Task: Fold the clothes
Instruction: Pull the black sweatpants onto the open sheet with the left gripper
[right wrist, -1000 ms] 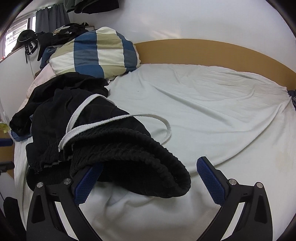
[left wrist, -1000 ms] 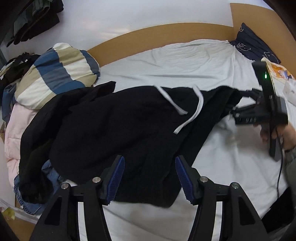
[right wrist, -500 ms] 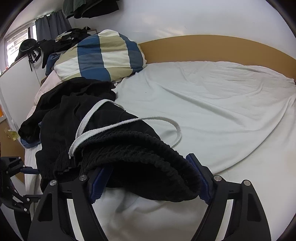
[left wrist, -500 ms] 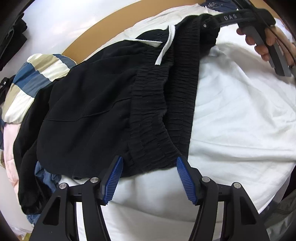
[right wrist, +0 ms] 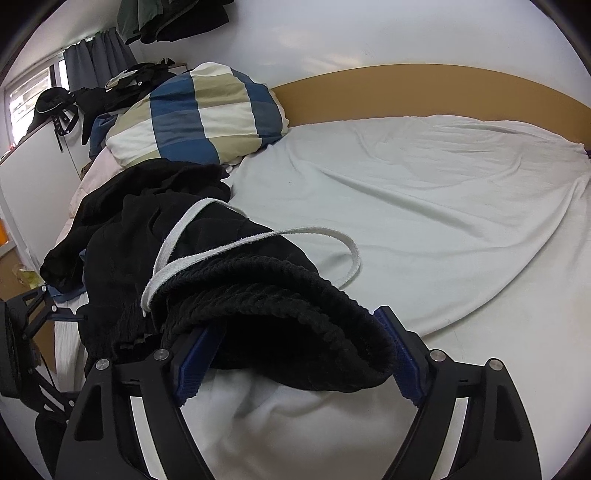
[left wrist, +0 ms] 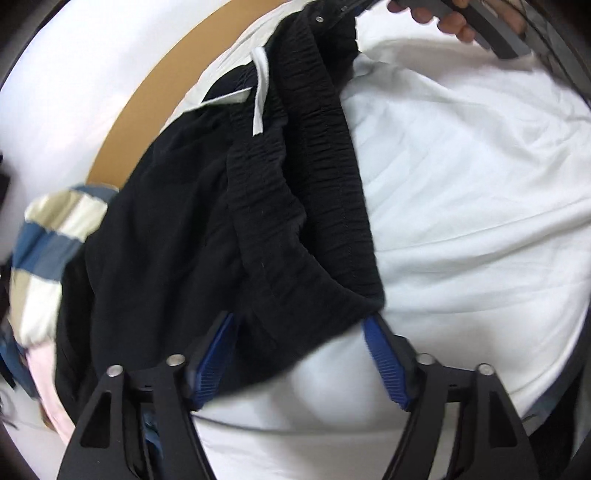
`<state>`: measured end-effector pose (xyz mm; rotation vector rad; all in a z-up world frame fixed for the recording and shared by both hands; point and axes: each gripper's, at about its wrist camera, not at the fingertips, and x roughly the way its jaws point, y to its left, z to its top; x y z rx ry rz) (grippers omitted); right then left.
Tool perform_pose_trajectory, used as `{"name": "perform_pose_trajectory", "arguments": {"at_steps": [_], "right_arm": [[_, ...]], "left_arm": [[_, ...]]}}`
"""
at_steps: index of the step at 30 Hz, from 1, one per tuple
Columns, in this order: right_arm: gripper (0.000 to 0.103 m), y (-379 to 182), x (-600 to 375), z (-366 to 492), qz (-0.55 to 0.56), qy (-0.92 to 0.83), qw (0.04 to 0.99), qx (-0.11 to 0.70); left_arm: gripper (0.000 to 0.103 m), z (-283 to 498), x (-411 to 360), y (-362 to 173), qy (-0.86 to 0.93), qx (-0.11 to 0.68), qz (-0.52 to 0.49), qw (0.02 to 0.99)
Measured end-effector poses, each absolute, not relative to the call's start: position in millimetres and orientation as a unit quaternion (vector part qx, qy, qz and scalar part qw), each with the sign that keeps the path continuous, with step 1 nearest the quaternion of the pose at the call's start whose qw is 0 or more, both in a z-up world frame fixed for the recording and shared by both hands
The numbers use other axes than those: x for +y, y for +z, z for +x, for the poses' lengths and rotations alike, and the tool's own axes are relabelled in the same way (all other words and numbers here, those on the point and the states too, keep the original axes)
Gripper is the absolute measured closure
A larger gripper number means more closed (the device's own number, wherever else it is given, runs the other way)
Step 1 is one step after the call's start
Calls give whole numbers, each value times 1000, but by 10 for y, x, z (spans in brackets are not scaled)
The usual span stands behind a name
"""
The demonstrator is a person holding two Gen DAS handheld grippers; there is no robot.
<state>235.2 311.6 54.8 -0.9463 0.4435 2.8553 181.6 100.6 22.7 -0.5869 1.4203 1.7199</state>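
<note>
The black sweatpants [left wrist: 207,206] lie on the white-sheeted bed [left wrist: 461,192] with the elastic waistband [left wrist: 317,155] stretched as the long axis, running in the left wrist view from about 6 o'clock, at the left gripper [left wrist: 299,354], up to 12 o'clock, where the right gripper [left wrist: 480,22] and a hand [left wrist: 450,26] show at the frame's edge. The legs trail off toward 9 o'clock, over a blue, cream and tan checked pillow [left wrist: 48,236].

One end of the waistband sits between the left gripper's blue pads [left wrist: 384,362]; the jaws stand fairly wide and appear only loosely closed on the cloth, though blur makes contact hard to judge. In the right wrist view the other end bulges between the right gripper's [right wrist: 295,358] pads, jaws likewise wide, seemingly touching the fabric on both sides.

Only the right wrist view shows the white drawstring [right wrist: 258,240] looping onto the sheet toward 1 o'clock, the tan headboard [right wrist: 424,88], and the left gripper's frame at 8 o'clock.
</note>
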Motion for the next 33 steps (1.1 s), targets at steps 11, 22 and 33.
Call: {"name": "perform_pose_trajectory", "arguments": {"at_steps": [11,22,33], "right_arm": [[17,556,3093,2292,-303,942,57,132],[2,513,3122,2281,-292,945,72,130],[0,512,3105,2299,-274,948,77,140]], "left_arm": [[12,1709,1172,231,727,526,-227,379],[61,1498,1182,393,734,433,-283,440],[70,1033,997,1060,840,247,-264,405]]}}
